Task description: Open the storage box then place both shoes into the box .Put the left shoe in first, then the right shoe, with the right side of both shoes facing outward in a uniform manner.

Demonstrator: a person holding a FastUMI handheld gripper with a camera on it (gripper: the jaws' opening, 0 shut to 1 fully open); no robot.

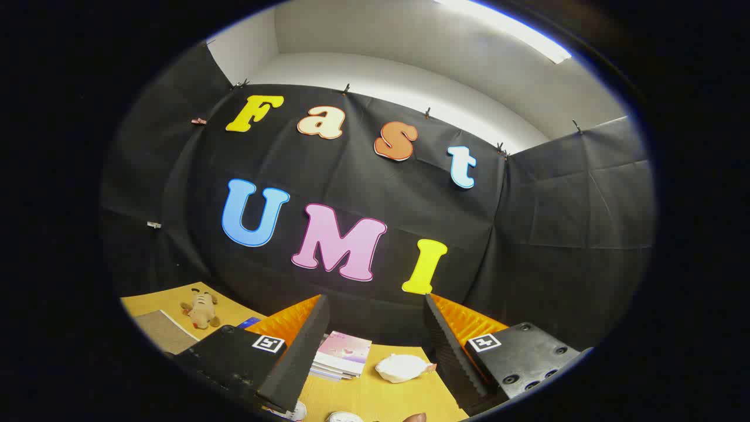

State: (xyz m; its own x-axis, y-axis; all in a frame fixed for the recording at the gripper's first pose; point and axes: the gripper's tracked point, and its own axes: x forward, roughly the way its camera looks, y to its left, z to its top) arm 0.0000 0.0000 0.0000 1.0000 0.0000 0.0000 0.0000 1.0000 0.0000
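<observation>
Yellow table (375, 398), gripper (375, 351) spread open on nothing, stack of books (341, 355) and white bundle (402, 368) between its fingers.

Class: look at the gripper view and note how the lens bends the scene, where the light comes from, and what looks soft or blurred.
In the gripper view, the ceiling light glares brightly; the fisheye lens curves the wall; the open gripper looks soft up close; the books and stuffed toy on the table stay sharp.

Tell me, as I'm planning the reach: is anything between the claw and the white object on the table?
Nothing visible: the open claw frames the white object just ahead; booklets lie beside it.
</observation>
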